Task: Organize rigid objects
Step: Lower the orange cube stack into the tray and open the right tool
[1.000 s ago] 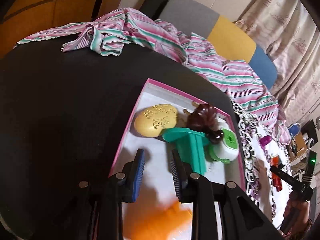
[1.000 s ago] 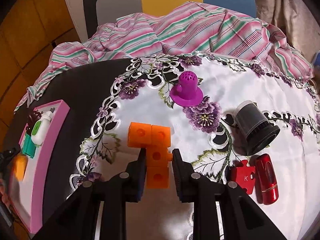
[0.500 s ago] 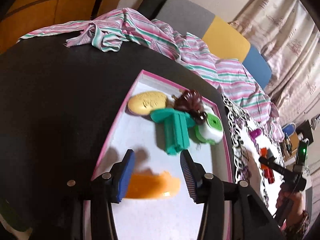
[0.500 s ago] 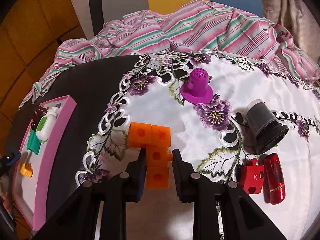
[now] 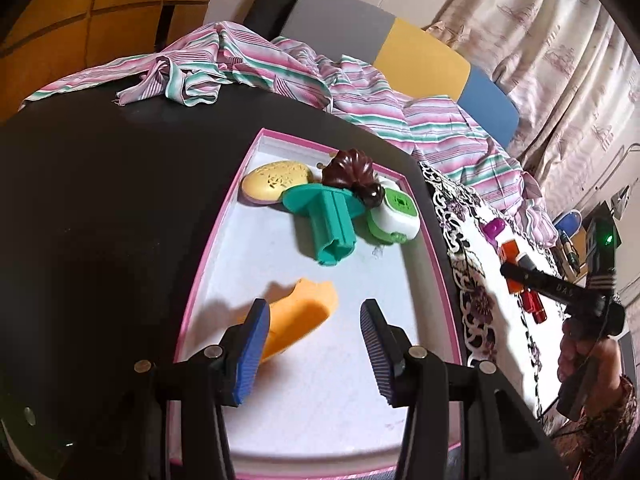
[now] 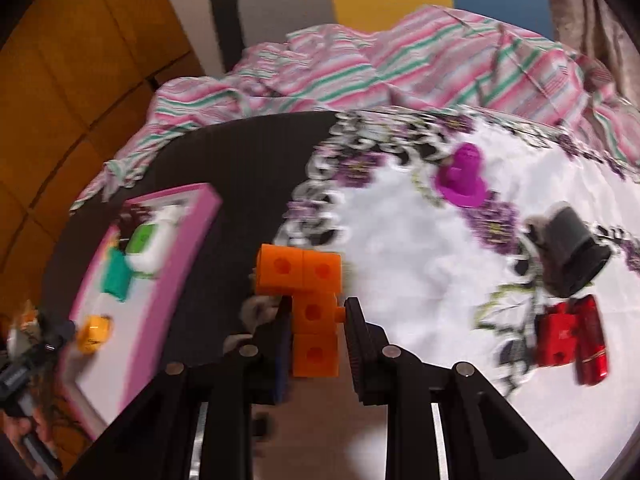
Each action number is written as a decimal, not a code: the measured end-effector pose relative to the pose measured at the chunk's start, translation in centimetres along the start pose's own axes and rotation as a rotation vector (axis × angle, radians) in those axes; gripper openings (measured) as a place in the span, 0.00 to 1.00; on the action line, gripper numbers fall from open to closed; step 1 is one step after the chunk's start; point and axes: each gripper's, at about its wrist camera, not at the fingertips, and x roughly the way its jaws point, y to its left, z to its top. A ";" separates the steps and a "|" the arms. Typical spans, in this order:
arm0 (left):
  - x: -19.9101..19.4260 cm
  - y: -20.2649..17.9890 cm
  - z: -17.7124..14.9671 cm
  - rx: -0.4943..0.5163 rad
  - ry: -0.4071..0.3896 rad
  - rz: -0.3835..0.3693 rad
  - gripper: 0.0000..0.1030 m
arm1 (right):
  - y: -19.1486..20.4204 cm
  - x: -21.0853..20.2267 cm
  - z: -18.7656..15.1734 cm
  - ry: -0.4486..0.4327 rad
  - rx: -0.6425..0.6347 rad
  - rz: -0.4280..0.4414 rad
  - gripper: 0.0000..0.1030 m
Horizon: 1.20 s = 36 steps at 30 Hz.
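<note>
Transfer underway: your right claw [image 6: 316,320] grips the orange block piece [image 6: 308,292] above the table; your left claw [image 5: 314,320] hangs open over the pink tray [image 5: 438,276]. Next, carry the blocks into that tray.

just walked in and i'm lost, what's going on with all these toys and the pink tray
A person holding a gripper in each hand is sorting small toys into the pink tray. The left gripper is open above an orange piece lying in the tray, near a teal piece and a yellow oval. The right gripper is shut on an orange block piece. A purple toy and red pieces lie on the floral cloth.
</note>
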 end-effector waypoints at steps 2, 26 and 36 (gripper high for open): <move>-0.3 0.2 -0.3 0.007 0.003 0.000 0.46 | 2.5 -0.2 -0.2 0.000 -0.042 0.033 0.24; -3.1 1.4 -1.7 -0.008 -0.031 -0.037 0.46 | 17.1 8.1 -0.6 0.190 -0.135 0.003 0.24; -3.5 1.5 -1.9 -0.014 -0.035 -0.043 0.46 | 17.0 9.2 -0.4 0.186 -0.119 -0.048 0.26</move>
